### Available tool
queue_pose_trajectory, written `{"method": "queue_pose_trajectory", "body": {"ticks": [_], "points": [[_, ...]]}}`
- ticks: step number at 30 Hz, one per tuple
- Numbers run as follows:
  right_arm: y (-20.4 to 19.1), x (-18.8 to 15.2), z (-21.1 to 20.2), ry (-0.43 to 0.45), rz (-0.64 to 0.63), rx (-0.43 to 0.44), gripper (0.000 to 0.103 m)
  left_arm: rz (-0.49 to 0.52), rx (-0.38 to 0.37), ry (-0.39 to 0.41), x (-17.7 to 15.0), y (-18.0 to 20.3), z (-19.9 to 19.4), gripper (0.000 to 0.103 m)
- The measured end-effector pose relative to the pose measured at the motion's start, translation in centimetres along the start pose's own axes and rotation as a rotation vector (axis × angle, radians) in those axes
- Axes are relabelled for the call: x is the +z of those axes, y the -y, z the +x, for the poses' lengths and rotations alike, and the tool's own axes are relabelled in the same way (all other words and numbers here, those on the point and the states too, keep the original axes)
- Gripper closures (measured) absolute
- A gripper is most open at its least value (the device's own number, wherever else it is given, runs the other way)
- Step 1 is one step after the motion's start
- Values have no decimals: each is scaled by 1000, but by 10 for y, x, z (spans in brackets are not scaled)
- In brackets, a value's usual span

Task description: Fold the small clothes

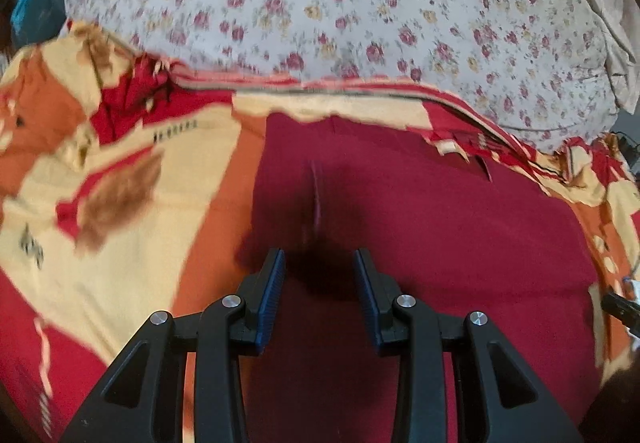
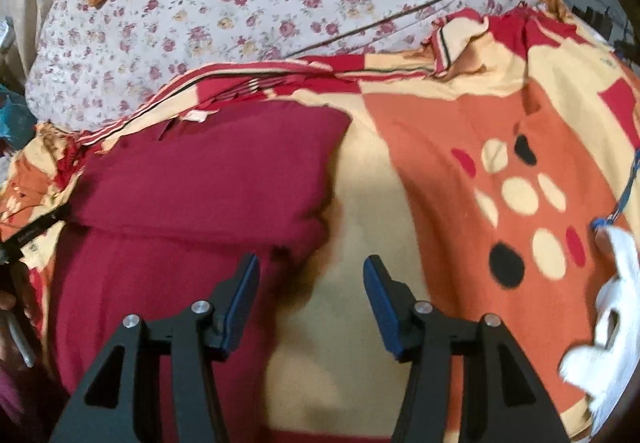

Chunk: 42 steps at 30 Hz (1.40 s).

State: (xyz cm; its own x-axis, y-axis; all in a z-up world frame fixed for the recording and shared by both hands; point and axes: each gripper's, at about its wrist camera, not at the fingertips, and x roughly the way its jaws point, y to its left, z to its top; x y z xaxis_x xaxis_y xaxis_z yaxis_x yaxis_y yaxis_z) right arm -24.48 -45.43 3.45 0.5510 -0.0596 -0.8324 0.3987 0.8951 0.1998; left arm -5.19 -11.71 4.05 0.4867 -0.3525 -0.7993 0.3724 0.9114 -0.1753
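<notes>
patterned blanket (image 2: pixel 460 131) on floral bed sheet (image 1: pixel 360 3), carrying maroon garment (image 1: pixel 420 223).

Red garment (image 1: pixel 420 243) — near edge cut off by frame bottom. White cloth (image 2: pixel 616 323) — clipped at right edge, blurred; type undeterminable.

Both views are evenly lit and fairly bright, with soft light and no glare. A dark shadow lies on the red cloth (image 1: pixel 420 211) just ahead of the left gripper (image 1: pixel 319 257), and another falls between the fingers of the right gripper (image 2: pixel 311 263). Motion blur smears the blanket (image 1: pixel 132 171) print at left and the floral sheet (image 2: pixel 240 3), so fine detail is probably unreliable. Fisheye bending curves the edges, and the corners go black
</notes>
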Motion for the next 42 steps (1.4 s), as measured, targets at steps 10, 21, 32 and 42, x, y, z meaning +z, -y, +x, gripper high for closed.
{"method": "queue_pose_trajectory", "body": {"ticks": [10, 21, 32, 42], "points": [[-7, -49, -28, -59, -55, 151, 32, 37, 5, -38, -70, 1, -43, 88], [-14, -119, -40, -170, -128, 205, 31, 14, -26, -93, -118, -21, -78, 88], [-31, -171, -39, -280, -195, 264, 26, -6, 8, -175, -153, -48, -100, 88], [-39, -186, -24, -391, -198, 288, 23, -25, -58, -296, -183, -46, -106, 88]]}}
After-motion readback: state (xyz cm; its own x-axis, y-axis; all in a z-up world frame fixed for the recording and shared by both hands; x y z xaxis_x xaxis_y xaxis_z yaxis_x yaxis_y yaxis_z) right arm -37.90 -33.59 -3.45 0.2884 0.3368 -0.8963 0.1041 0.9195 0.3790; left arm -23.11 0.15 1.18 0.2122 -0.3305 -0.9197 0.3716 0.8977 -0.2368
